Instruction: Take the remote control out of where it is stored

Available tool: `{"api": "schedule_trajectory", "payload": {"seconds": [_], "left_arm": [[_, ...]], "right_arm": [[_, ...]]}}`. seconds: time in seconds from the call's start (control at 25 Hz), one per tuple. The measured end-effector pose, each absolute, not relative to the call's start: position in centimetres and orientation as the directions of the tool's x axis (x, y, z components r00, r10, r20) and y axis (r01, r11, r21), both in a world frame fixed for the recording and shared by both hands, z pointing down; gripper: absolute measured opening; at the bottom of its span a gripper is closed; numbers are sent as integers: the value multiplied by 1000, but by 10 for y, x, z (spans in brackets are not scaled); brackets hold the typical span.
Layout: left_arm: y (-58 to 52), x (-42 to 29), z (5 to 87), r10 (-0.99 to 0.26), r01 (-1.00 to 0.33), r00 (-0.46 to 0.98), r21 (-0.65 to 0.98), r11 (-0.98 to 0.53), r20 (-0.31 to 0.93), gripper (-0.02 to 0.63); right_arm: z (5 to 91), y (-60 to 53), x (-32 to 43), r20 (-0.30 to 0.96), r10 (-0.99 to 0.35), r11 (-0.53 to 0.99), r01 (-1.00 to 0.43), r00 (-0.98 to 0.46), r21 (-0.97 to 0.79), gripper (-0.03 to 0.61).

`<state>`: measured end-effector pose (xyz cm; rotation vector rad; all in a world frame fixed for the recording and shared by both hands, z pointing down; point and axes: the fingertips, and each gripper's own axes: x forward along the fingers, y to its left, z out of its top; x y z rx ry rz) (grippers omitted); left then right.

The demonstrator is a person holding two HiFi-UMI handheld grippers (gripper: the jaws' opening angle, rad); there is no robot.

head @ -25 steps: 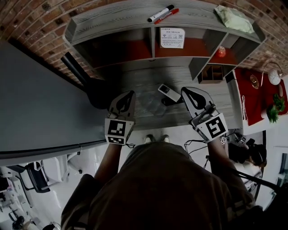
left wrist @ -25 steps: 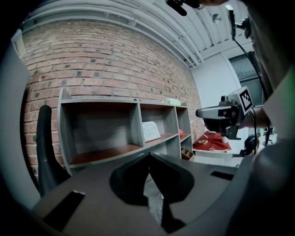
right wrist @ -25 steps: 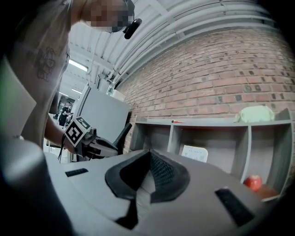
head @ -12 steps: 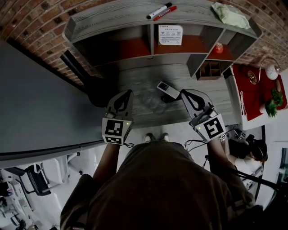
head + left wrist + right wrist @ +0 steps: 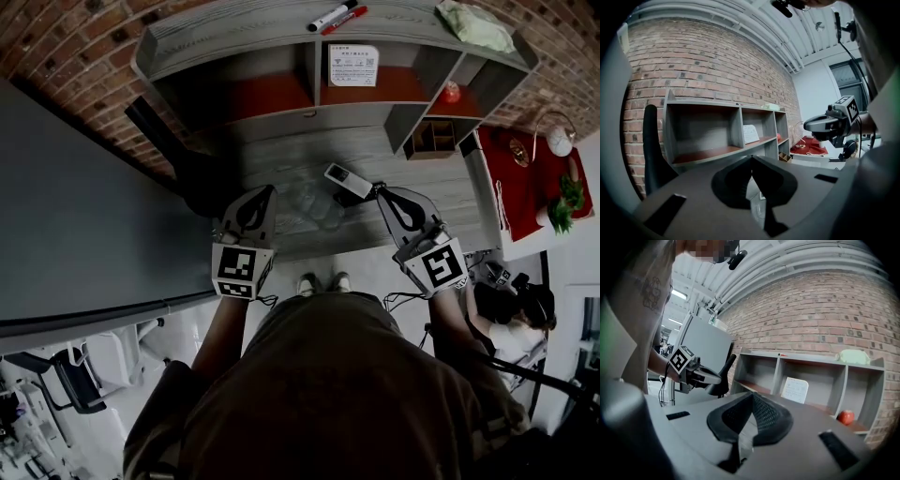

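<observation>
brick wall [image 5: 56, 56] ran along the top of the head view, grey desk [image 5: 441, 192] below it, big grey monitor back [image 5: 75, 216] at 9 o'clock.

shelf unit [image 5: 234, 37] sat at the rear of the desk, at 12 o'clock. contents:
- top board: two markers [image 5: 337, 19], one black, one red, lying side by side; crumpled pale green cloth [image 5: 476, 26] toward 1 o'clock.
- middle compartment: white printed card [image 5: 354, 66] propped upright against the back.
- right compartment: small red round object [image 5: 452, 92] on the floor of the bay.
- small wooden box [image 5: 431, 139] stood on the desk, just beside the unit's right end; interior was dark, contents unreadable.

remote control [image 5: 340, 176] lay flat on the open desk, in front of the shelf unit and outside every compartment. dark object [image 5: 360, 193] touched its near end; couldn't tell what it was. something clear and glossy [image 5: 314, 202] sat on the desk between the two grippers, too faint to identify.

right gripper [image 5: 381, 187]: jaws together, nothing between them, tips just beside the remote, which sat at about 10 o'clock from them. contact with the dark object couldn't be judged.

left gripper [image 5: 269, 191]: jaw tips met, nothing clamped, over the desk at 9 o'clock of the remote, apart from it.
</observation>
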<state>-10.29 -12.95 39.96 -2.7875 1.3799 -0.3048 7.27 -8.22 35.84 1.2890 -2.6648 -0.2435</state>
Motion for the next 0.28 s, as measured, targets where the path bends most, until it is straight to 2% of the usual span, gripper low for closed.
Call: {"api": "schedule_trajectory", "payload": {"seconds": [0.28], "left_arm": [[-127,-104,400,-777,-774,607,-99,-626,163,11]], "right_arm": [[366,-78,74,106,-803,593,-773,-586,225,12]]}}
